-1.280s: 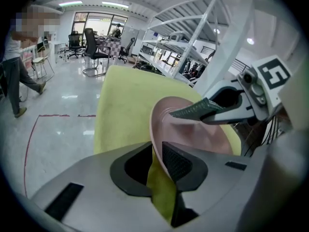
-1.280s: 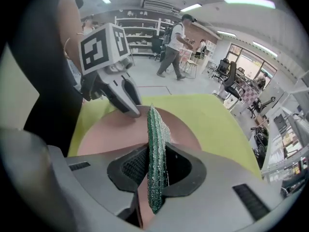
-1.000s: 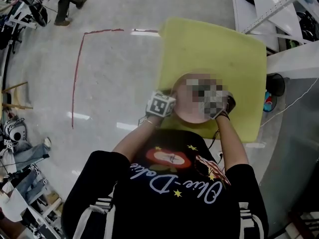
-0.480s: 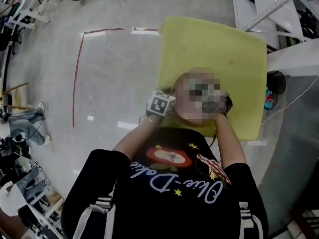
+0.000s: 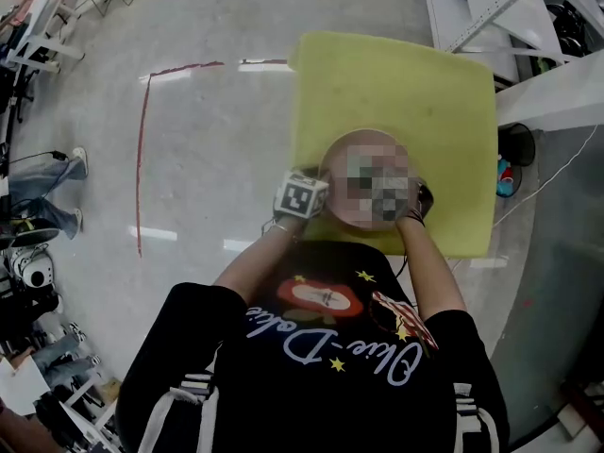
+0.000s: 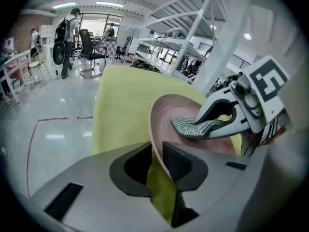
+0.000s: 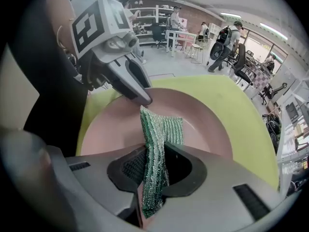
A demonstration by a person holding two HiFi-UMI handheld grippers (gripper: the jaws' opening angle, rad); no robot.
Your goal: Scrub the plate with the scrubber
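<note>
A pink plate (image 5: 338, 173) is held tilted over a yellow mat (image 5: 396, 92); a mosaic patch covers much of it in the head view. My left gripper (image 6: 157, 161) is shut on the plate's (image 6: 176, 112) near rim, one pad on each face. My right gripper (image 7: 152, 166) is shut on a green mesh scrubber (image 7: 161, 129), whose free end lies against the plate's (image 7: 111, 129) inner face. The left gripper's fingers (image 7: 135, 83) clamp the rim at the far side in the right gripper view. From the left gripper view, the right gripper (image 6: 219, 122) presses the scrubber (image 6: 193, 126) on the plate.
A red tape line (image 5: 142, 159) marks the shiny floor left of the mat. White shelving (image 5: 472, 8) stands at the upper right, with a dark round object (image 5: 517, 144) beside the mat. People, chairs (image 6: 89, 47) and desks are in the background.
The right gripper with the scrubber has shifted a little across the plate. The left gripper has kept the plate still. A person walking at the upper left has left the head view.
</note>
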